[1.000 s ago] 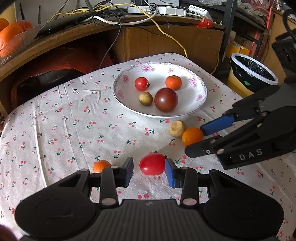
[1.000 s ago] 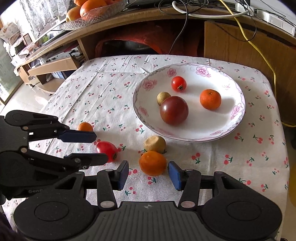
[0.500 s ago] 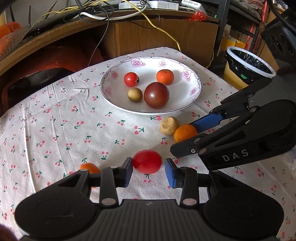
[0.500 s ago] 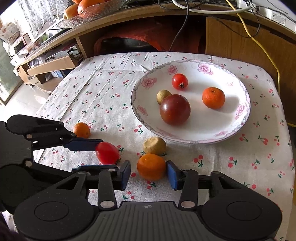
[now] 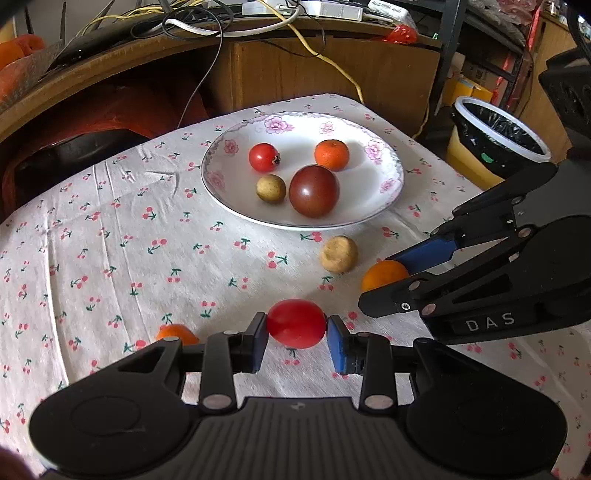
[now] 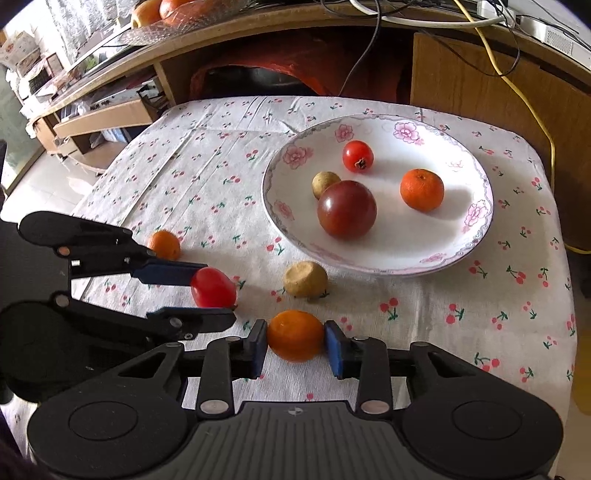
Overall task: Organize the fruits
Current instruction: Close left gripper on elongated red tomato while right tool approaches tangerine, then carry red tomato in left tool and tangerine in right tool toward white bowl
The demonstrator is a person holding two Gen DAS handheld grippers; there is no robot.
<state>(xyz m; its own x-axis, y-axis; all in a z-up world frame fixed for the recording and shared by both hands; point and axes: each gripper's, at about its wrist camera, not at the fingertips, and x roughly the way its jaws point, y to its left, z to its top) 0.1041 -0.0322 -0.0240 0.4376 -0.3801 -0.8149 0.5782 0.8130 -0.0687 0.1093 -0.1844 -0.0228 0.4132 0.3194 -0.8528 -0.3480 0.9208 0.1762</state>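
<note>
**Both grippers closed on fruit, short of the plate**

The left gripper [image 5: 296,334] has its two blue pads pressed against the sides of a red tomato [image 5: 296,324], narrowed to the fruit's width, with the tomato low over the cherry-print cloth [image 5: 110,258]; whether it is lifted clear cannot be told. Just to its left, partly hidden by the finger, a small orange [image 5: 176,333] lies on the cloth.

The right gripper [image 6: 295,341] is likewise narrowed onto an orange [image 6: 295,335], pads touching both sides. Seen from the left wrist, this gripper stands to the right and slightly ahead, its fingers reaching in from the side.

Ahead of both tools, between them and the plate [image 5: 384,206], a tan round fruit [image 5: 338,254] sits alone on the cloth, just short of the rim and not touching it.

Farther on, the flowered white plate holds four pieces: a large dark tomato [image 5: 314,191] nearest the tools, a small tan fruit [image 5: 271,188] just to its left, a small red tomato [image 5: 263,157] behind that, and a mandarin [image 5: 331,154] to the far right. The dark tomato and small tan fruit look close, perhaps touching.

Beyond the table's far edge stands a wooden desk [image 5: 332,70] with cables [image 5: 221,22] over it. Off to the far right of the left gripper is a bin [image 5: 495,144] lined with a black bag
</note>
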